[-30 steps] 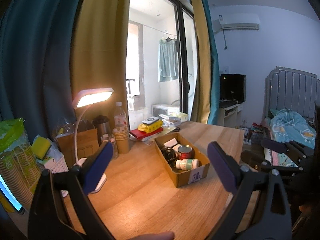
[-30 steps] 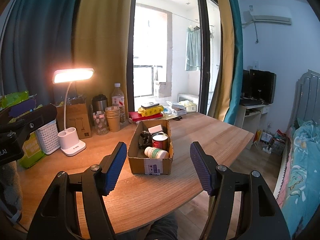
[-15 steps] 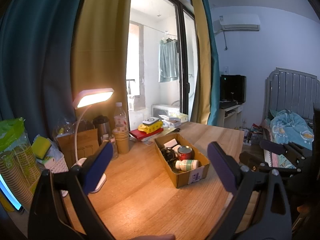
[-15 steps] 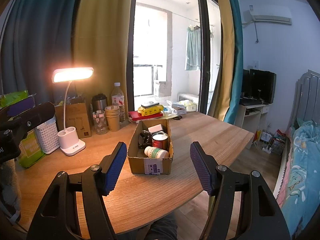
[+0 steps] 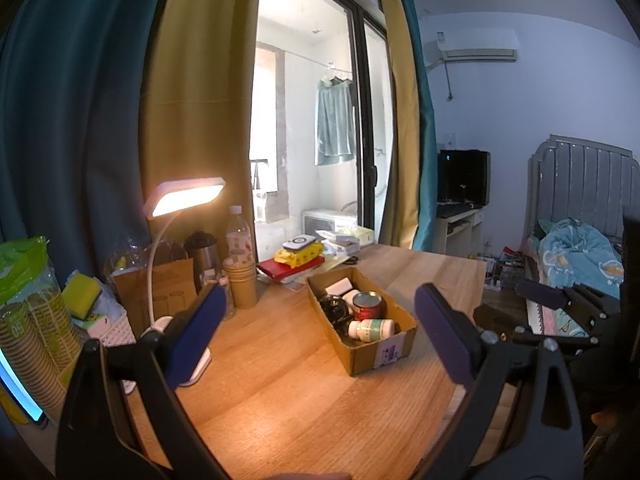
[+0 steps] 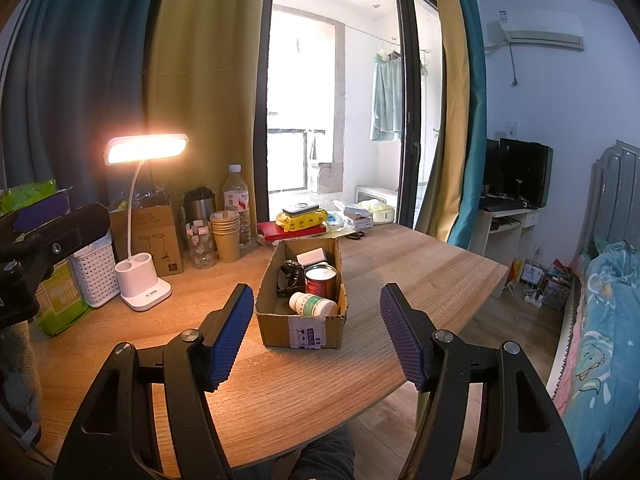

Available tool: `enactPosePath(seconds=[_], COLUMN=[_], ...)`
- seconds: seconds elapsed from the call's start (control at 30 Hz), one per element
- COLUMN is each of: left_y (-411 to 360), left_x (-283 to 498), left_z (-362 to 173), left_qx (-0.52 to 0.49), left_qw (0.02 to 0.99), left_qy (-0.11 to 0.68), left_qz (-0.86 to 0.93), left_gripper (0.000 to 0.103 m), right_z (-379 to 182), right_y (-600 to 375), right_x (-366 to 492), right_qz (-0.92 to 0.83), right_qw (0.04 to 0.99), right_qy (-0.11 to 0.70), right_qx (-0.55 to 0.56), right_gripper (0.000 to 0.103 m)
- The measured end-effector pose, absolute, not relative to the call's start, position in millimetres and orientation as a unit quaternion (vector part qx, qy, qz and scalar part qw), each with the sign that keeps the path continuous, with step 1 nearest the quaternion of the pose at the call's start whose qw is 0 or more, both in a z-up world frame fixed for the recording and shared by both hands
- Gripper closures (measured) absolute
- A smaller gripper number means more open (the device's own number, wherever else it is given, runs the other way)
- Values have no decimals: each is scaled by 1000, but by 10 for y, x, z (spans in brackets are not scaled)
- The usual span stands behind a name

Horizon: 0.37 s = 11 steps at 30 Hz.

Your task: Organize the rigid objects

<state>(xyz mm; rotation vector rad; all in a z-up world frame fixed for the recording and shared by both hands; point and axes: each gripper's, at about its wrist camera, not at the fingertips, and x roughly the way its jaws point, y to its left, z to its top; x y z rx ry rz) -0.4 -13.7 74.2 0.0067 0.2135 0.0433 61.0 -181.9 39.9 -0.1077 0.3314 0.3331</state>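
An open cardboard box (image 5: 396, 346) (image 6: 301, 329) stands on the wooden table (image 5: 272, 400) (image 6: 400, 276). Inside lie a red tin can (image 5: 366, 305) (image 6: 320, 280), a white pill bottle (image 5: 370, 328) (image 6: 313, 304) on its side, a white block (image 6: 312, 257) and a black tangled item (image 6: 289, 276). My left gripper (image 5: 320, 332) hovers open before the box, nothing between its blue pads. The right gripper (image 6: 317, 334) is also open and empty, the box framed between its fingers but farther off. Each gripper shows at the edge of the other's view.
A lit white desk lamp (image 6: 144, 284), a white basket (image 6: 94, 274), a brown carton (image 6: 154, 236), paper cups (image 6: 226, 236), a water bottle (image 6: 237, 200) and a red book under a yellow toy (image 6: 300, 222) line the table's back. A bed (image 6: 600, 320) stands right.
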Motion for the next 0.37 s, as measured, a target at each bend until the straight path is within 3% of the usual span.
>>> enactPosePath(seconds=[0.37], left_y=[-180], left_x=[-5], left_z=[754], left_qx=[12], left_qw=[994], left_qy=[105], left_qz=[20], left_gripper=[7], right_z=[371], right_y=[-1816], right_x=[598], right_qz=[168], right_qw=[970], right_qy=[166], right_qx=[-56], right_gripper=[34])
